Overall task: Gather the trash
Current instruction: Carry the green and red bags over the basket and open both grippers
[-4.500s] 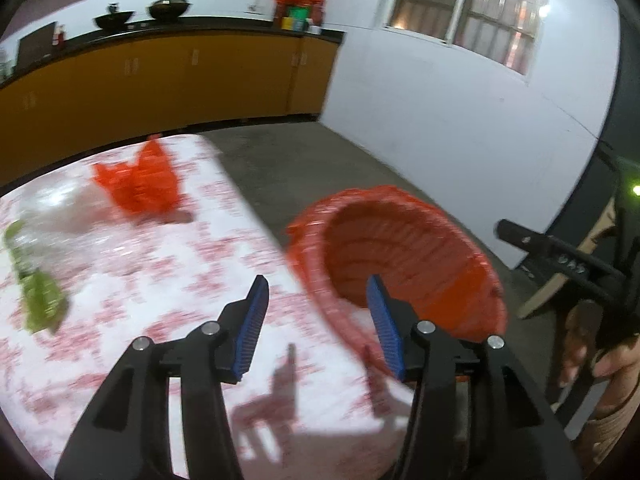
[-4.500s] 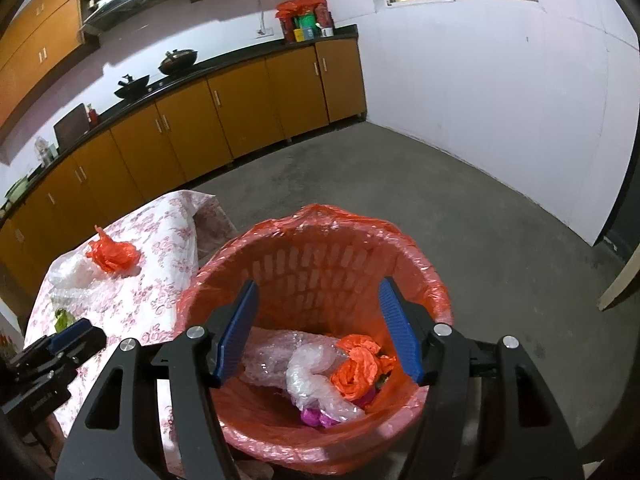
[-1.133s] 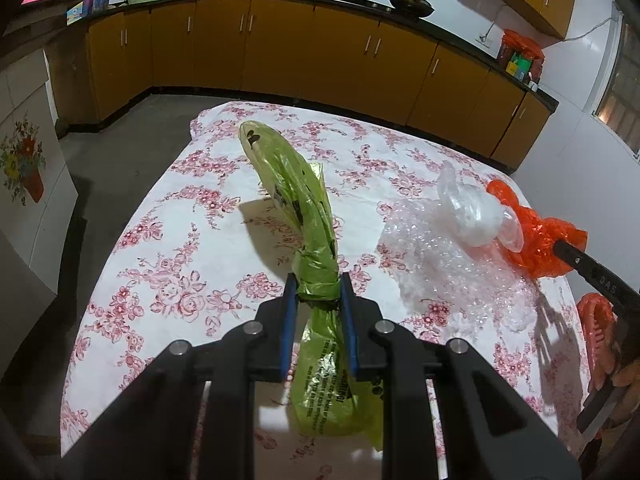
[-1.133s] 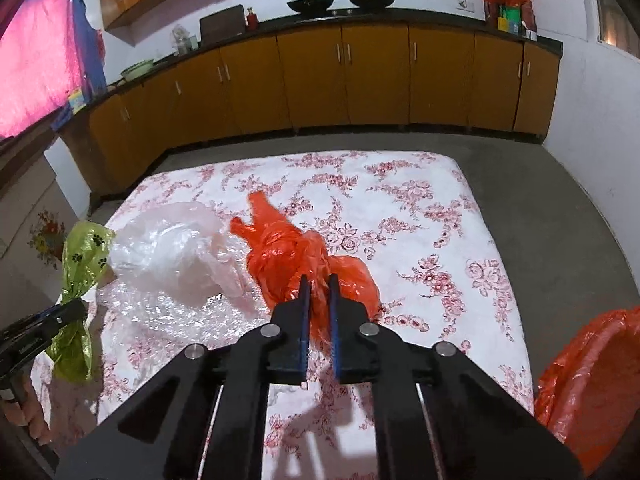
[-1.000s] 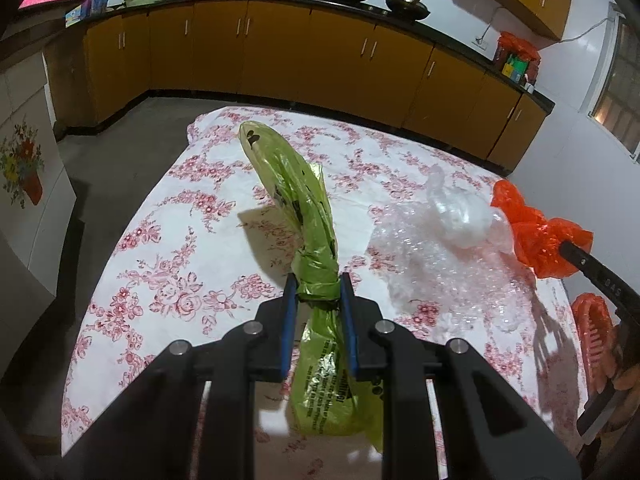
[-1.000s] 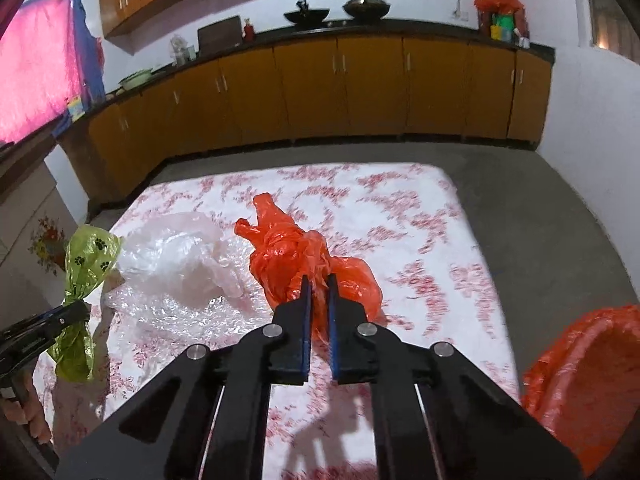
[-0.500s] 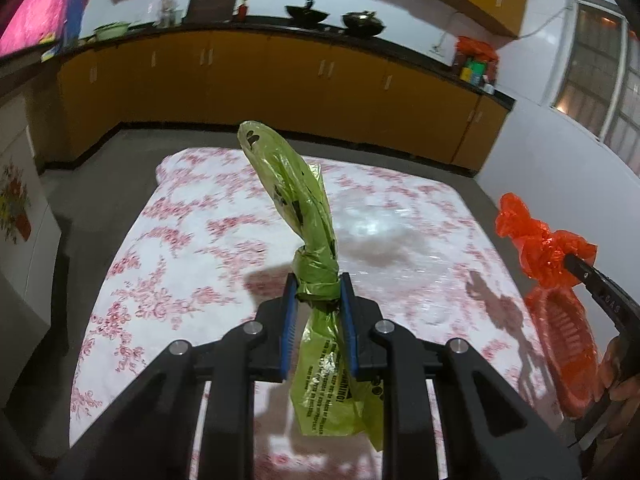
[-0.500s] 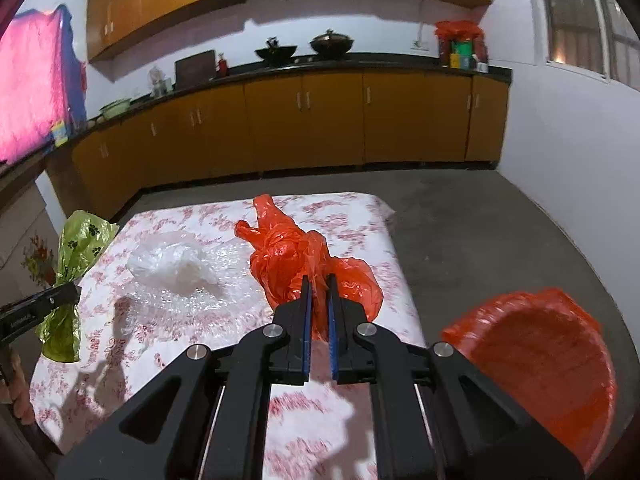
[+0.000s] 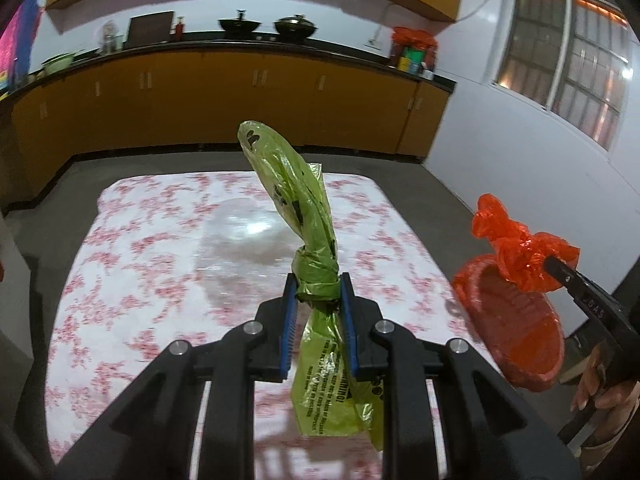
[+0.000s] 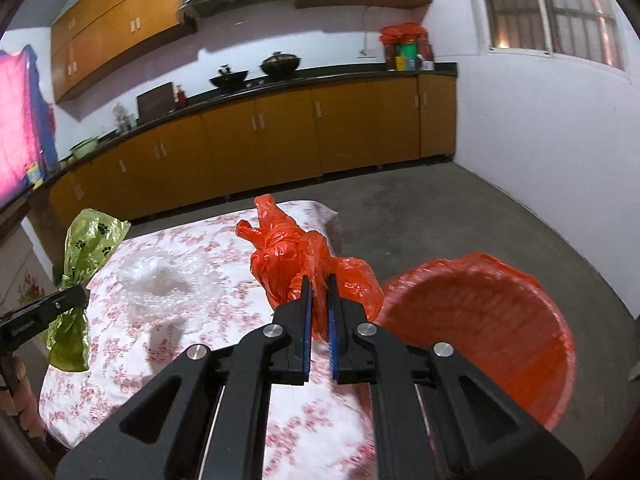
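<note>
We hold our left gripper (image 9: 318, 294) pinched on the knot of a crumpled, translucent green plastic bag printed with black paw marks (image 9: 298, 208), which hangs in the air above the table. Our right gripper (image 10: 319, 294) is pressed together on a knotted orange plastic bag (image 10: 298, 256), lifted clear of the table and close to the round orange-lined basket bin (image 10: 480, 332) that stands on the floor just beside the table's right edge.

Below both bags lies the rectangular table covered with a white cloth patterned in red flowers (image 9: 132, 264). Near its middle rests a crumpled sheet of clear bubble wrap (image 9: 244, 240), flat and glossy under the light.

Around us is a kitchen with a bare grey concrete floor (image 10: 460, 208). A long run of orange-brown wooden base cabinets (image 10: 280, 140) under a dark counter lines the far wall, and matching wall cabinets (image 10: 120, 20) hang above. Two dark woks (image 9: 266, 24) sit on the counter, with a pile of colourful containers topped by orange plastic (image 9: 412, 50) at its right end. The right-hand wall is plain white with a barred window (image 9: 560, 56). At the left edge hangs a pink and blue cloth (image 10: 20, 128).
</note>
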Available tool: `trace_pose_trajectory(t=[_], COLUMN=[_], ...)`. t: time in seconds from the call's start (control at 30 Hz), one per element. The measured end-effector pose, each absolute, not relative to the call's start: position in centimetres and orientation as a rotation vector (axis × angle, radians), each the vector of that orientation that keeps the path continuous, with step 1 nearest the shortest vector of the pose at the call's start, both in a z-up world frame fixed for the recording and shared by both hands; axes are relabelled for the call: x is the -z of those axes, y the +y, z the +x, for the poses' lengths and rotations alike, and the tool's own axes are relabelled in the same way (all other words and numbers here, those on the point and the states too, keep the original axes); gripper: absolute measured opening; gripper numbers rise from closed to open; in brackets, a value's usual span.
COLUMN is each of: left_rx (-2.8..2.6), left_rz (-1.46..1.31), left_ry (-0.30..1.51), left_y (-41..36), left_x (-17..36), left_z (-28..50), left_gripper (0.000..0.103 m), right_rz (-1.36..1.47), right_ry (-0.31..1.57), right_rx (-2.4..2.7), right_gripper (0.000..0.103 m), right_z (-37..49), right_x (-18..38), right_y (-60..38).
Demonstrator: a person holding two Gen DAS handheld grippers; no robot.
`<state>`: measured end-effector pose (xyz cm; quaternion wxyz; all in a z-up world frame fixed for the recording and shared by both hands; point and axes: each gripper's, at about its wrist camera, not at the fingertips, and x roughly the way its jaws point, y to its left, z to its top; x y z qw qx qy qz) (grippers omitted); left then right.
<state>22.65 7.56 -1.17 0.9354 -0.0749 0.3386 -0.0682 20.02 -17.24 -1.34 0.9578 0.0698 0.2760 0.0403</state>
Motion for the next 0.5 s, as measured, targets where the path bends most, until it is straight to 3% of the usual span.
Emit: trace_pose_trajectory(t=[0.5], left_rx=[0.343], left_rz=[-0.094], left_ry=[0.714], left_y=[-2.2], left_x=[1.6], left_z=[23.4], left_gripper=[0.021], right_rz=[0.202], right_ry=[0.557], right_rx=[0.046], right_gripper=[0.007], right_z=[16.6], right_x=[2.2], right_y=[-23.2])
